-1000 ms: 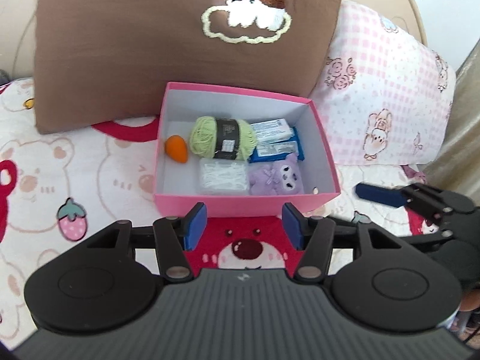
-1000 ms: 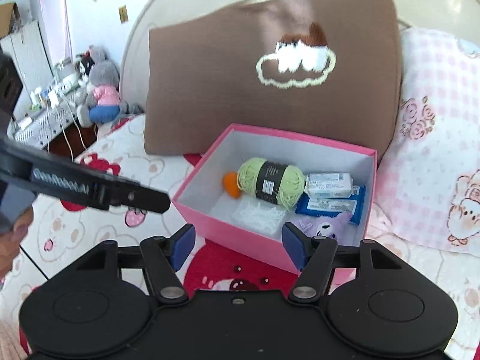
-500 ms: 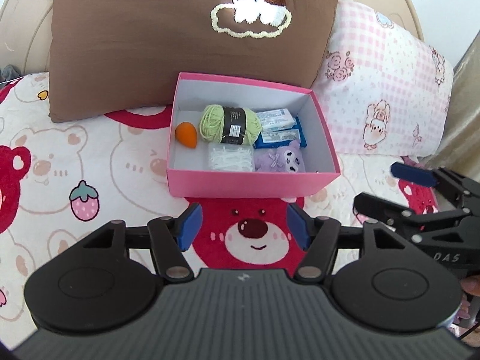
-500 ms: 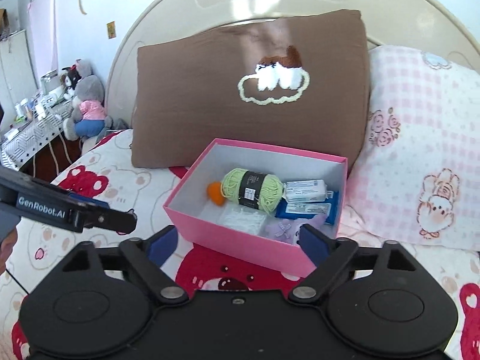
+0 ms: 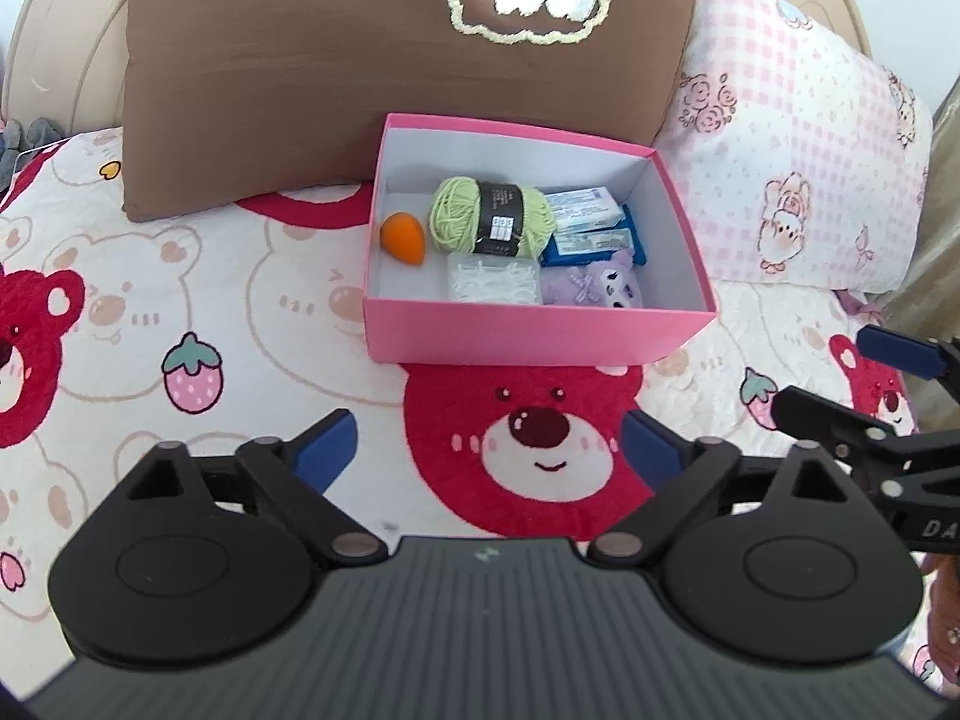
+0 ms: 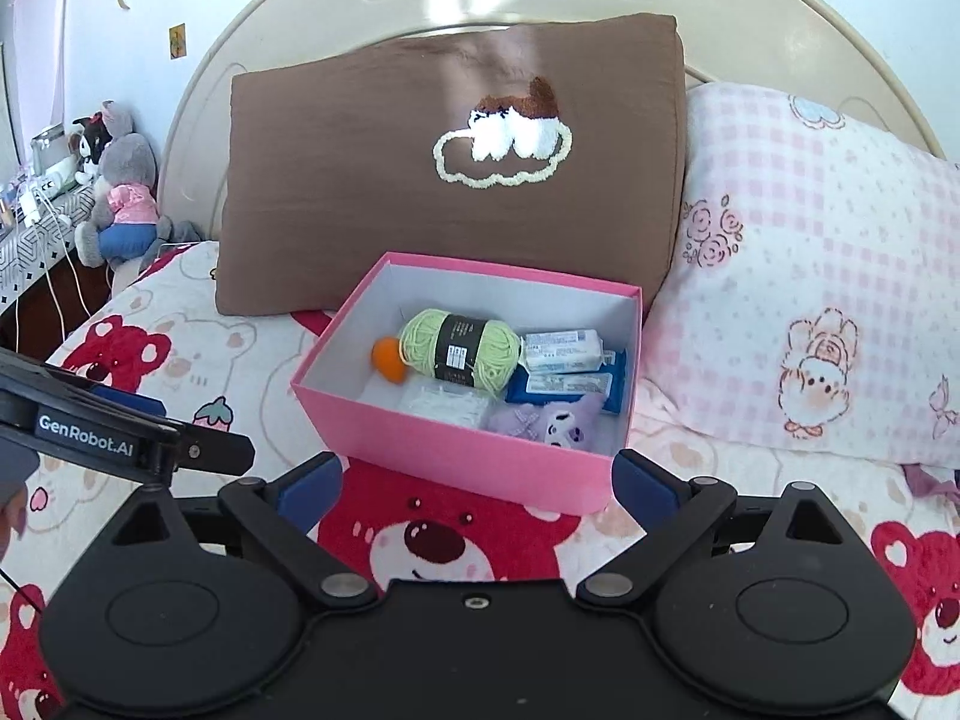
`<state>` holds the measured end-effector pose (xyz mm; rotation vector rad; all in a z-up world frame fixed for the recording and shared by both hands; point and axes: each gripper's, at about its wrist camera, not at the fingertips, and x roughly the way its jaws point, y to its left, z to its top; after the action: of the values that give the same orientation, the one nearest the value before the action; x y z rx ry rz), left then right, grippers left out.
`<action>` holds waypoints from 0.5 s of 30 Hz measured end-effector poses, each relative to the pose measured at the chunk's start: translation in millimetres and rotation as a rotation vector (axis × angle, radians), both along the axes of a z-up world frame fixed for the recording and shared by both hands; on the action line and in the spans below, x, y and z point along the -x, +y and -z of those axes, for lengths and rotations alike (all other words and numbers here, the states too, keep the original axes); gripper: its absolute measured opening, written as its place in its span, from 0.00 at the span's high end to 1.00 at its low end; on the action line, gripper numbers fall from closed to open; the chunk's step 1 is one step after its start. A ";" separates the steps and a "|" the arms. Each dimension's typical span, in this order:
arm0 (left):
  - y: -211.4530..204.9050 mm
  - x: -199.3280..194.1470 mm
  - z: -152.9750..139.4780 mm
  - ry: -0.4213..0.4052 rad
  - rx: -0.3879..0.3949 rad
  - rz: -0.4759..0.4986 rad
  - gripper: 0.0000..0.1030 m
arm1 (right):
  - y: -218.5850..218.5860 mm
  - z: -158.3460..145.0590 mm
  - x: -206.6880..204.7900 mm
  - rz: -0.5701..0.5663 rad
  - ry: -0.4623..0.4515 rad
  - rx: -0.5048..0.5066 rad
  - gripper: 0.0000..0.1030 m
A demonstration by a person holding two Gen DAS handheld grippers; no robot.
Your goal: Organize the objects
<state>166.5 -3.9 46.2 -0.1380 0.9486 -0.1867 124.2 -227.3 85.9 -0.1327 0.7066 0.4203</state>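
A pink box (image 5: 534, 341) (image 6: 456, 462) sits on the bear-print bedspread in front of a brown pillow. Inside lie a green yarn skein (image 5: 492, 216) (image 6: 459, 348), an orange egg-shaped sponge (image 5: 403, 237) (image 6: 387, 359), a clear case of white picks (image 5: 492, 279), two tissue packs (image 5: 585, 210) (image 6: 561, 350) and a purple plush toy (image 5: 594, 288) (image 6: 549, 423). My left gripper (image 5: 489, 450) hovers short of the box, its jaws opening with nothing between them. My right gripper (image 6: 477, 480) is near the box's front wall, jaws still opening, also empty.
The brown pillow (image 5: 372, 60) leans on the headboard behind the box, with a pink checked pillow (image 5: 792, 168) to its right. Stuffed toys (image 6: 120, 192) and cables sit on a side table at the left. Bare bedspread (image 5: 180, 300) lies left of the box.
Both grippers have drawn back from the box and their jaws have spread much wider. The box and its contents have stayed put.
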 end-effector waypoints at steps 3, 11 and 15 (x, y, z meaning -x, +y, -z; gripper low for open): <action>1.3 1.6 1.9 0.003 -0.026 -0.016 0.00 | -0.5 0.2 1.5 0.012 0.017 -0.008 0.04; 3.3 1.4 5.7 0.073 -0.111 -0.056 0.00 | -2.6 2.8 1.4 0.052 0.063 -0.008 0.04; 2.1 4.5 3.2 0.072 -0.147 -0.058 0.00 | -3.1 3.8 1.2 0.063 0.080 -0.001 0.05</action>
<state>162.0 -1.8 43.0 -0.0369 1.0255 -0.0582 123.0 -230.4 82.1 -0.0934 0.7872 0.3674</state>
